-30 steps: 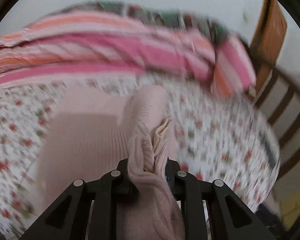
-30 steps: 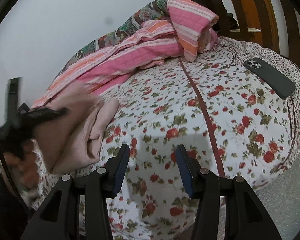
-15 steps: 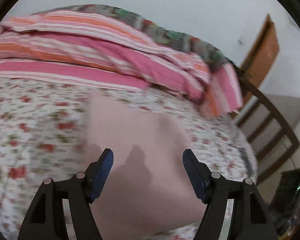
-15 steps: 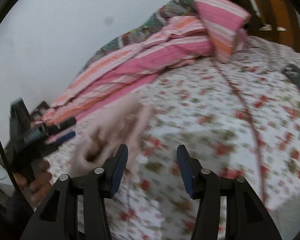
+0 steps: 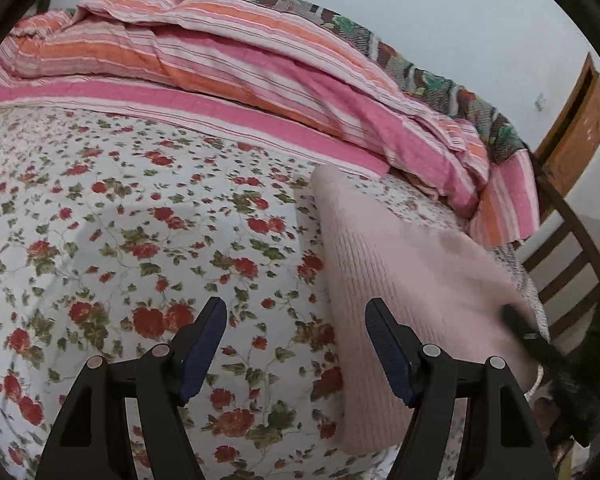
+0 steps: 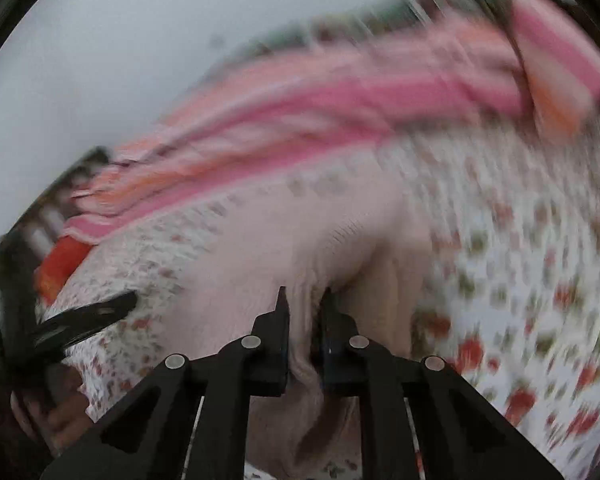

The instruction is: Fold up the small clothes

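My left hand-held gripper (image 5: 296, 344) is spread wide over the bed (image 5: 112, 216) with nothing but flowered sheet between the blue pads. The pink knit garment (image 5: 404, 272) lies folded just to the right of it, apart from the pads. At the garment's far right edge this view catches a dark tip of my right hand-held gripper (image 5: 524, 334) on the cloth, but not how its jaws stand.

The right wrist view settles that: my right hand-held gripper (image 6: 305, 300) has just been closing and now pinches a ridge of the pink knit, with fabric bunched between the two black fingers (image 6: 276, 332). That view is heavily smeared, so the sheet pattern is mostly streaks. It does show my left hand-held gripper off at the left edge, over the sheet, with part of my hand (image 6: 56, 412) below it.

Behind the garment, a pink-and-orange striped quilt (image 5: 236, 68) lies heaped along the back of the bed. A wooden chair (image 5: 568, 256) stands past the bed's right end, and a wooden door (image 5: 580, 120) shows behind it.
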Demonstrator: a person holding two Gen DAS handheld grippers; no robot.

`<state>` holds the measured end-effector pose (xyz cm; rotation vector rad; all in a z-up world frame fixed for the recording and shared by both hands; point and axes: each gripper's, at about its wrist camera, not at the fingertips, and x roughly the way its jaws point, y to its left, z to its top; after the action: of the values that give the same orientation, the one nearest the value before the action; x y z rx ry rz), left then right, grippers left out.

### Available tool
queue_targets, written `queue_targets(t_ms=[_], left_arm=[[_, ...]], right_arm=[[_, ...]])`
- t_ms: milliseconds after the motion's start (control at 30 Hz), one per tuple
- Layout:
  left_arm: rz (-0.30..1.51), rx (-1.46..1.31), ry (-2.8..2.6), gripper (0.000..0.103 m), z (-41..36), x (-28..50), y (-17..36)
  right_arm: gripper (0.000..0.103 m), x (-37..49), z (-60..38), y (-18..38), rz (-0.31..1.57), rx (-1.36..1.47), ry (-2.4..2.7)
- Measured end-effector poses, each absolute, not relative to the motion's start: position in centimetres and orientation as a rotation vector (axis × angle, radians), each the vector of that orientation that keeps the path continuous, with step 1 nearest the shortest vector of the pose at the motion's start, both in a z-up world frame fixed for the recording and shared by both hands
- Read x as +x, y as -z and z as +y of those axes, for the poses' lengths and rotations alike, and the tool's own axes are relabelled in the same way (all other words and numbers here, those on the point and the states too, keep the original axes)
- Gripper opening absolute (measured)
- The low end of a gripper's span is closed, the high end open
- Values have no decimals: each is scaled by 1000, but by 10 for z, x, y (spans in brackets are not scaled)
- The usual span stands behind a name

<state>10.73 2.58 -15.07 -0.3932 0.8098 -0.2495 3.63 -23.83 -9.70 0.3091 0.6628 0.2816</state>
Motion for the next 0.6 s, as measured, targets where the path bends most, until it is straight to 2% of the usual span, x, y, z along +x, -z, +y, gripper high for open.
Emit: queue_targets(t_ms=[67, 200, 267, 300, 333, 367, 600], left_arm=[[797, -406, 282, 70, 27, 105, 153], [816, -416, 316, 70, 23, 109, 159], [818, -414, 325, 70, 22, 110, 161], [812, -413, 329, 70, 22, 109, 161], [806, -413, 331, 70, 23, 110, 160], [804, -415, 332, 70, 24, 111, 160], [759, -477, 352, 70, 46, 110, 152]], right_arm=[[11, 25, -253, 99, 641, 352, -261], [11, 34, -272, 157, 860, 389, -121], [16, 27, -279, 154, 837, 432, -134], [31, 27, -281, 150, 833, 441, -131], [52, 28, -282, 148, 830, 445, -122], [59, 31, -284, 145, 823, 450, -120], [74, 81, -289, 178, 949, 590, -212]])
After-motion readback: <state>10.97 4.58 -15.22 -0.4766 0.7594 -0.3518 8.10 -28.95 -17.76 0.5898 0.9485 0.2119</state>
